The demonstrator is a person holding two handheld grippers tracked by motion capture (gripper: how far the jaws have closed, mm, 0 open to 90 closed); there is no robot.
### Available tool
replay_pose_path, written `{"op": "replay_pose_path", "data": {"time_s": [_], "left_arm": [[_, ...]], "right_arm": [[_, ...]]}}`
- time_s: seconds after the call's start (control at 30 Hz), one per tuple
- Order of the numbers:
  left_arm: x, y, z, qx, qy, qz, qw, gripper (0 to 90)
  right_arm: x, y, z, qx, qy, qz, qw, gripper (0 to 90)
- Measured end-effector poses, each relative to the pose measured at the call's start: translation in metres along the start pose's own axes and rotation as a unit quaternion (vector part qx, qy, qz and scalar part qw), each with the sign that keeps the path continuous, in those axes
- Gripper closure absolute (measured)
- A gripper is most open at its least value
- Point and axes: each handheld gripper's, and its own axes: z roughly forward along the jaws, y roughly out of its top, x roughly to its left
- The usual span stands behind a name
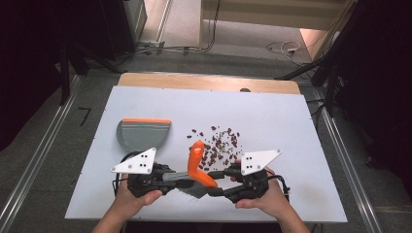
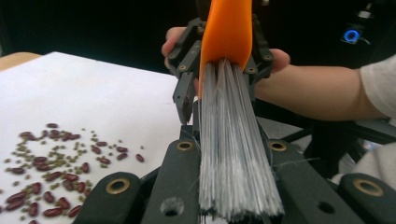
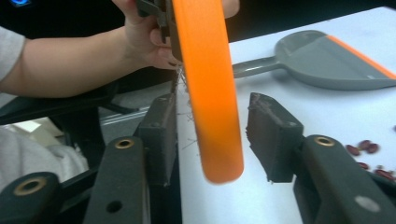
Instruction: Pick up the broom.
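Orange-handled brush (image 1: 197, 167) lies between both grippers above the tabletop (image 1: 291, 121): the left gripper (image 2: 233, 186) clenches its grey bristles, while the right gripper (image 3: 210, 144) stands released around the handle, one jaw clear. Grey dustpan (image 1: 143, 133) sits empty beside scattered beans (image 1: 221, 145).

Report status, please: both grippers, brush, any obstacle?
Left gripper shut on brush bristles. Right gripper open around orange handle. Beans scattered ahead; dustpan aside.

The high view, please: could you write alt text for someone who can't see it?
Two hands hold a small orange-handled brush between the left hand-held gripper and right hand-held gripper. Beans lie scattered on a white table, beside a grey dustpan.
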Motion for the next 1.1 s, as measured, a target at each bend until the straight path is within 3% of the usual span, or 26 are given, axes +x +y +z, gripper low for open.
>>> {"op": "replay_pose_path", "data": {"time_s": [0.1,0.47,0.67,0.7,0.73,0.77,0.8,0.83,0.87,0.93,0.97,1.0,1.03,1.07,1.1], "left_arm": [[-0.001,0.000,0.002,0.005,-0.009,0.002,0.9999,83.6],[-0.001,-0.002,0.008,0.021,-0.031,-0.003,0.9993,83.5],[0.001,-0.004,0.008,0.015,-0.038,-0.009,0.9991,81.2],[0.004,-0.005,0.008,0.003,-0.047,-0.025,0.9986,79.8],[0.004,-0.005,0.008,0.003,-0.047,-0.025,0.9986,77.7],[0.007,-0.006,0.007,-0.009,-0.047,-0.040,0.9981,69.3],[0.007,-0.006,0.007,-0.009,-0.047,-0.040,0.9981,58.5],[0.008,-0.007,0.006,-0.009,-0.038,-0.044,0.9983,51.3],[0.008,-0.008,0.004,-0.009,-0.018,-0.043,0.9989,47.4],[0.009,-0.008,0.002,-0.011,-0.010,-0.045,0.9989,36.4],[0.009,-0.009,0.000,-0.014,0.014,-0.048,0.9987,36.4],[0.011,-0.011,-0.001,-0.015,0.031,-0.053,0.9980,21.5],[0.014,-0.013,-0.007,-0.022,0.057,-0.061,0.9963,16.3],[0.014,-0.013,-0.007,-0.022,0.057,-0.061,0.9963,11.8],[0.015,-0.014,-0.009,-0.025,0.067,-0.065,0.9953,7.2]], "right_arm": [[0.001,-0.001,0.003,0.007,0.020,0.003,0.9998,56.5],[0.004,-0.001,0.007,0.017,0.040,-0.015,0.9989,67.0],[0.006,0.002,0.006,0.029,0.033,-0.021,0.9988,68.4],[0.007,0.003,0.005,0.029,0.032,-0.020,0.9989,68.5],[0.008,0.004,0.005,0.029,0.028,-0.020,0.9990,68.6],[0.008,0.005,0.005,0.031,0.024,-0.020,0.9991,68.6],[0.008,0.005,0.005,0.031,0.024,-0.020,0.9991,68.6],[0.008,0.007,0.004,0.039,0.008,-0.011,0.9992,68.6],[0.007,0.006,0.004,0.042,-0.001,-0.007,0.9991,68.6],[0.004,0.005,0.001,0.040,-0.013,0.005,0.9991,68.7],[0.004,0.005,0.001,0.040,-0.013,0.005,0.9991,68.7],[0.000,0.004,-0.003,0.038,-0.036,0.014,0.9985,68.7],[-0.002,0.004,-0.005,0.037,-0.047,0.020,0.9980,68.7],[-0.002,0.004,-0.005,0.037,-0.047,0.020,0.9980,68.7],[-0.004,0.004,-0.007,0.038,-0.064,0.021,0.9970,68.7]]}}
